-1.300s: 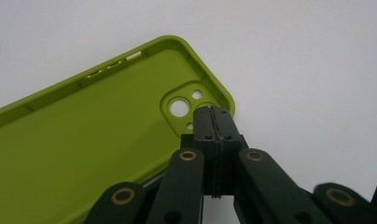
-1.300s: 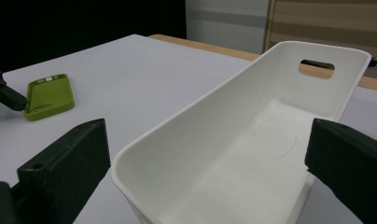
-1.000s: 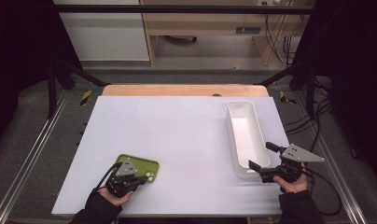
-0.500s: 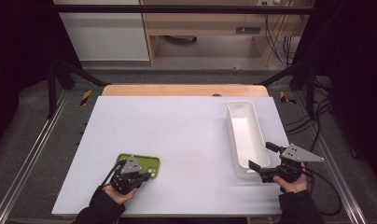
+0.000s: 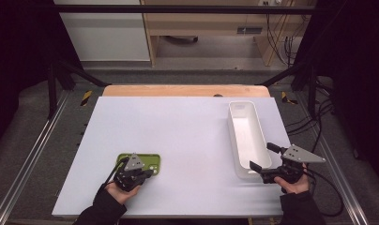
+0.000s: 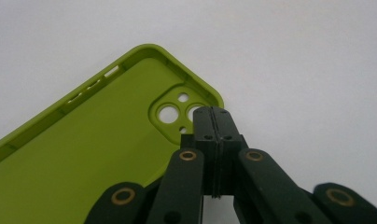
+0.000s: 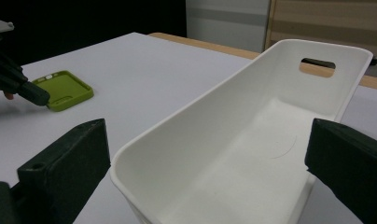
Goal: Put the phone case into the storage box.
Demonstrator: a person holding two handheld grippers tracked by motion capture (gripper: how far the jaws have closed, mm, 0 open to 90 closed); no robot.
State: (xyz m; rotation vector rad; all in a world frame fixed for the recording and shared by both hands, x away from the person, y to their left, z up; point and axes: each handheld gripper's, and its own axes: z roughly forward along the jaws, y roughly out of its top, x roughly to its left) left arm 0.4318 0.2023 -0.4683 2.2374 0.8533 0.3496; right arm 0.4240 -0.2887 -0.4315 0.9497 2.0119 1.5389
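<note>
The left tongs [image 5: 147,174] are resting low over the white desk [image 5: 187,136], their 2 jaws pressed together with nothing between them. In the left gripper view, the closed tips are sitting over the corner of a green phone case [image 6: 98,140] where the camera cutouts are; whether they are touching it cannot be told. The case is lying flat on the desk with its open inner side facing up, stretching away to the left of the left tongs in that view.

The right tongs [image 5: 262,158] are standing wide apart. A long white bin [image 5: 247,136] is sitting directly ahead of them, and in the right gripper view its near end is lying between the 2 spread jaws, not gripped. The bin [image 7: 252,140] is looking empty, with a handle slot cut in its far wall. From the right tongs, the case and the left tongs are well apart, off to the left.
</note>
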